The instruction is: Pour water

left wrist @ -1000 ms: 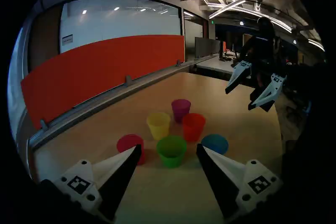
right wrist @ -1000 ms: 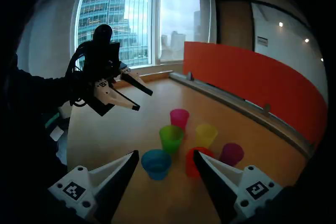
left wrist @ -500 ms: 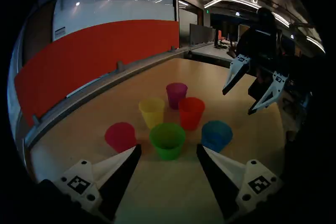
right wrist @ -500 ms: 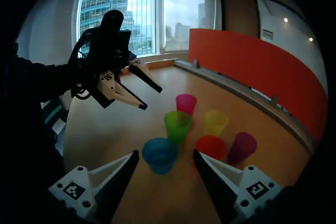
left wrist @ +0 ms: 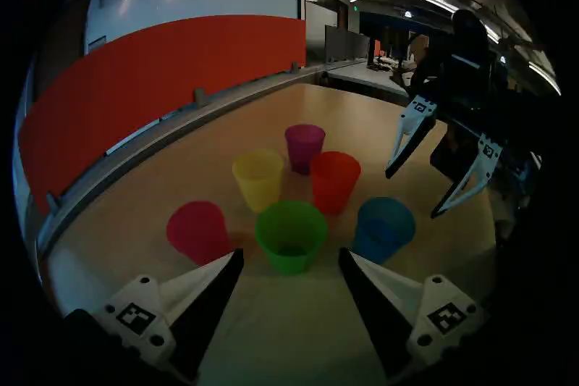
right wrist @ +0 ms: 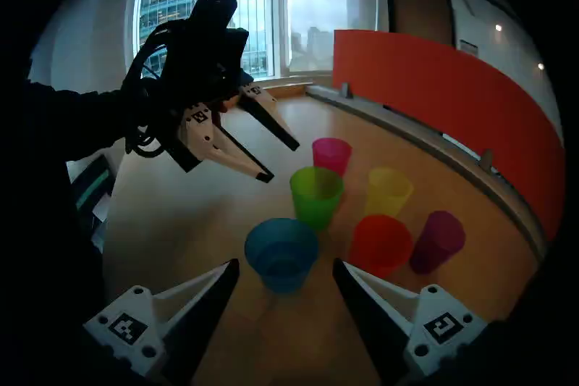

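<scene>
Six plastic cups stand close together on a wooden table: green, pink, yellow, purple, orange-red and blue. My left gripper is open and empty, low over the table, with the green cup just ahead between its fingers. My right gripper is open and empty too, facing the blue cup, which stands upright just beyond its fingertips. Across the cluster each view shows the other gripper: the right one, the left one. I cannot tell whether any cup holds water.
An orange partition panel on a grey rail runs along the table's far side. Large windows lie behind the person's dark sleeve. Bare tabletop stretches beside the blue cup.
Both grippers have come lower and closer to the cups, which now look larger. Each gripper's jaws have stayed open. The cups have not moved.
</scene>
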{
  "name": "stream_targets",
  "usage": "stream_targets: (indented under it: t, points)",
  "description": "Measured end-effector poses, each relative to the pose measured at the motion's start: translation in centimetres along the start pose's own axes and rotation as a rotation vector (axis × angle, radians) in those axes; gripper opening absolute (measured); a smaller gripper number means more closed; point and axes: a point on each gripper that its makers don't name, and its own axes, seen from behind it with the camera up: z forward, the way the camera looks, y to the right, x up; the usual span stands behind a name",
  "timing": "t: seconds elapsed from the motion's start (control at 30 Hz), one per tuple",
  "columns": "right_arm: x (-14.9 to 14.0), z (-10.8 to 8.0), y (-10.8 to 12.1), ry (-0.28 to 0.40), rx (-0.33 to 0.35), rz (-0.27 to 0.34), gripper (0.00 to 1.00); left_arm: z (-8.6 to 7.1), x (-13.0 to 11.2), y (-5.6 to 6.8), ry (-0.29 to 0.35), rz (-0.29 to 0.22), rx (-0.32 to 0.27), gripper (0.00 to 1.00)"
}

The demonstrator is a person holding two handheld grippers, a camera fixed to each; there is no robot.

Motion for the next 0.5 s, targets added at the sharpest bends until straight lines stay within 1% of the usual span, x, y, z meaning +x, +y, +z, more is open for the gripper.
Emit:
stream_targets:
  t: [0.17, 0.5]
  points:
    - [-0.8, 0.7, -0.2, -0.015, 0.007, 0.003, 1.00, 0.8, -0.5, -0.1, -0.021, -0.005, -0.006, 0.98]
    - [-1.9, 2.2, -0.2, -0.039, 0.013, -0.004, 1.00, 2.2, -0.9, -0.3, -0.048, -0.001, -0.008, 0.98]
